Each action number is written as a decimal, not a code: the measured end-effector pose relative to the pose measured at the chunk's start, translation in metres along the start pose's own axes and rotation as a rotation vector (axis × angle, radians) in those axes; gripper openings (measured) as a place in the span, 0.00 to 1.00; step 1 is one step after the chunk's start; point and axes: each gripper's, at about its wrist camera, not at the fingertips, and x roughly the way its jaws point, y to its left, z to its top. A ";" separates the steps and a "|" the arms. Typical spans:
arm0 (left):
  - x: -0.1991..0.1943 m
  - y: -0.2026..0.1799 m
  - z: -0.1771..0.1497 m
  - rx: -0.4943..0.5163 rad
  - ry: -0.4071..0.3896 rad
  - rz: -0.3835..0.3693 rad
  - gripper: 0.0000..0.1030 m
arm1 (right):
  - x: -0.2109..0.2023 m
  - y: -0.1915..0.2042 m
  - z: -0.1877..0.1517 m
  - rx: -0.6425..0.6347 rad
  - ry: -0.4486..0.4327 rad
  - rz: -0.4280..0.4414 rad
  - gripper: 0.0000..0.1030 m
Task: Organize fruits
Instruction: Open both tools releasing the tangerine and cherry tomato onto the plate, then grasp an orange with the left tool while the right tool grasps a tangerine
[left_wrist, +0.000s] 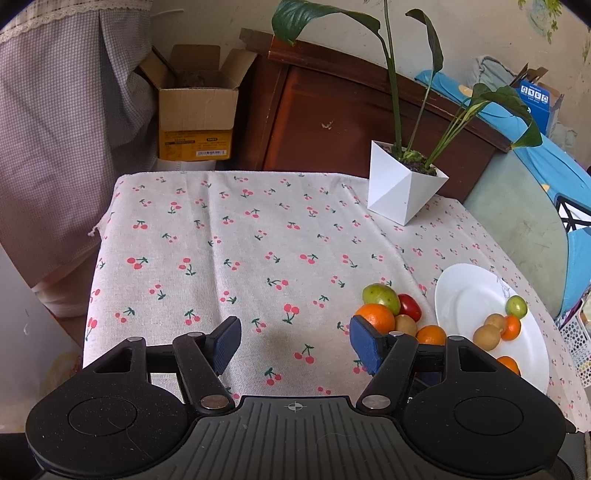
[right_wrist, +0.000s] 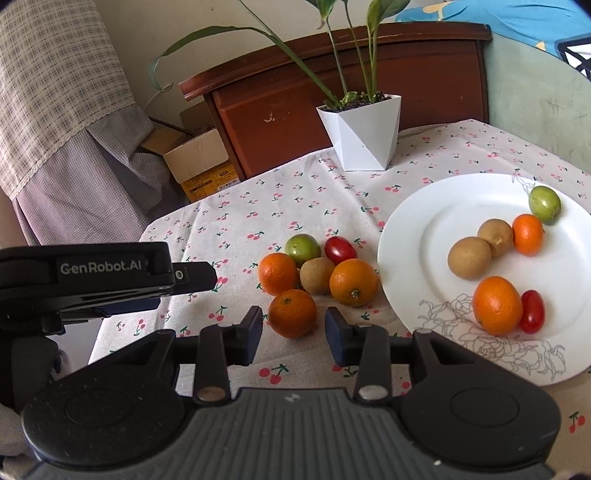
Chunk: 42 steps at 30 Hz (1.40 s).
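Observation:
A pile of loose fruit lies on the cherry-print cloth: three oranges, the nearest one (right_wrist: 292, 313) in front, a green fruit (right_wrist: 303, 248), a brown kiwi (right_wrist: 317, 275) and a red tomato (right_wrist: 340, 250). My right gripper (right_wrist: 294, 336) is open, its fingers on either side of the nearest orange, just short of it. A white plate (right_wrist: 424, 236) to the right holds several fruits. My left gripper (left_wrist: 295, 341) is open and empty over bare cloth, left of the pile (left_wrist: 391, 310); it also shows in the right wrist view (right_wrist: 110, 277).
A white angular pot with a green plant (right_wrist: 360, 134) stands at the table's back. A wooden cabinet (right_wrist: 295, 99) and a cardboard box (left_wrist: 195, 110) stand behind the table. A plaid curtain (left_wrist: 66, 129) hangs at left.

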 end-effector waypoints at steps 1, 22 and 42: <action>0.001 0.000 0.000 0.000 0.003 -0.004 0.63 | 0.001 0.000 -0.001 -0.007 -0.009 0.000 0.37; 0.021 -0.030 -0.019 0.239 -0.020 -0.110 0.59 | -0.037 -0.041 -0.009 0.192 0.003 -0.069 0.30; 0.046 -0.030 -0.007 0.411 -0.026 -0.287 0.51 | -0.036 -0.041 -0.010 0.212 -0.002 -0.062 0.31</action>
